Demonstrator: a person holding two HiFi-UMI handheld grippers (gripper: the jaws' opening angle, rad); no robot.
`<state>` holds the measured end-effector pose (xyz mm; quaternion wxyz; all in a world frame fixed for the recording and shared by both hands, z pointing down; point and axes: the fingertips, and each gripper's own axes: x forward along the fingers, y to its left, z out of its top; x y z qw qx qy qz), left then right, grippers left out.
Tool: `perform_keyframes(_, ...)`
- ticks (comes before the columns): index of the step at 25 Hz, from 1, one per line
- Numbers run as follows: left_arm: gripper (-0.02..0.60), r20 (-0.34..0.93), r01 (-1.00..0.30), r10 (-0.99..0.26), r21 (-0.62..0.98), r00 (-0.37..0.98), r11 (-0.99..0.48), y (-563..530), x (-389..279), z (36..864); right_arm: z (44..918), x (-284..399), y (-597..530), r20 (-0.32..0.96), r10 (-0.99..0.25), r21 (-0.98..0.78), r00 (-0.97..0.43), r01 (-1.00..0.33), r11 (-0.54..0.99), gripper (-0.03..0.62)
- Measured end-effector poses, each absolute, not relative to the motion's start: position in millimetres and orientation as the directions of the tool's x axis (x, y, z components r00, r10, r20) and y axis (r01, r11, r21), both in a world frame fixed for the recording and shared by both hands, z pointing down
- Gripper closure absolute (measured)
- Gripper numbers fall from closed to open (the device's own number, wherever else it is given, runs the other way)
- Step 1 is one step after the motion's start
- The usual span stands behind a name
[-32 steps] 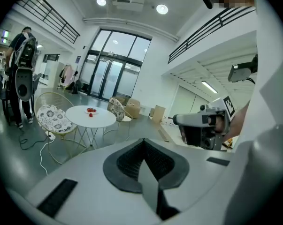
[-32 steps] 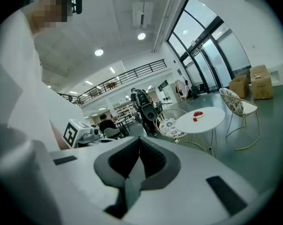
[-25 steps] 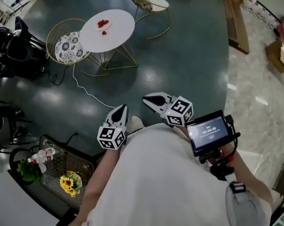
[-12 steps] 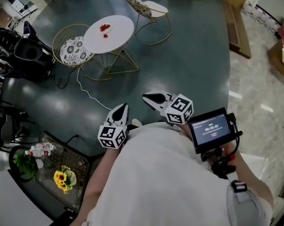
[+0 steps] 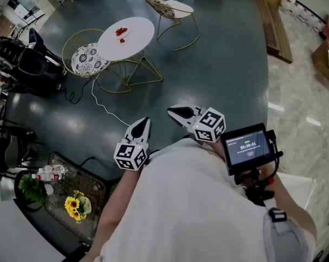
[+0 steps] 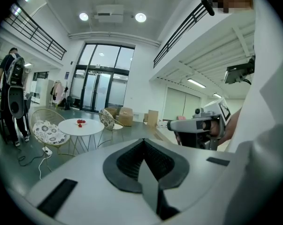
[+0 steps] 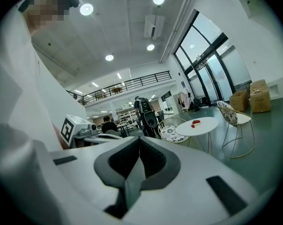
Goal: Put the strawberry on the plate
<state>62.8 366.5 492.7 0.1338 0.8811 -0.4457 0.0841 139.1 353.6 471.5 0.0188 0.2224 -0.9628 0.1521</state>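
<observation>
Both the left hand-held gripper (image 5: 144,124) and the right hand-held gripper (image 5: 174,112) stay close to the person's chest as before, jaws closed together and empty. The strawberry (image 5: 121,39) still lies on the far white table (image 5: 137,40), just beside the plate (image 5: 125,34).

I'm looking into a tall, open lobby of an office-type building. Far ahead of my left claw (image 6: 144,144) stand floor-to-ceiling glass entrance doors (image 6: 101,81). Nearer are a round white café table on gold wire legs (image 6: 80,125) and gold wire chairs (image 6: 47,128) on a glossy dark green floor (image 5: 208,75). Beyond my right claw (image 7: 139,142) runs a black-railed mezzanine (image 7: 132,84) under recessed ceiling lights (image 7: 86,9).
</observation>
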Motion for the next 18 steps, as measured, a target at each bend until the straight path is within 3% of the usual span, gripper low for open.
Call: perform_keyframes(18,0.575,0.264,-0.809,-0.765,0.171,0.588,-0.563,388.2,18.8,482.7,475.7,118.0,367.5,0.149,-0.469,-0.321,-0.871,-0.491,0.810,0.586)
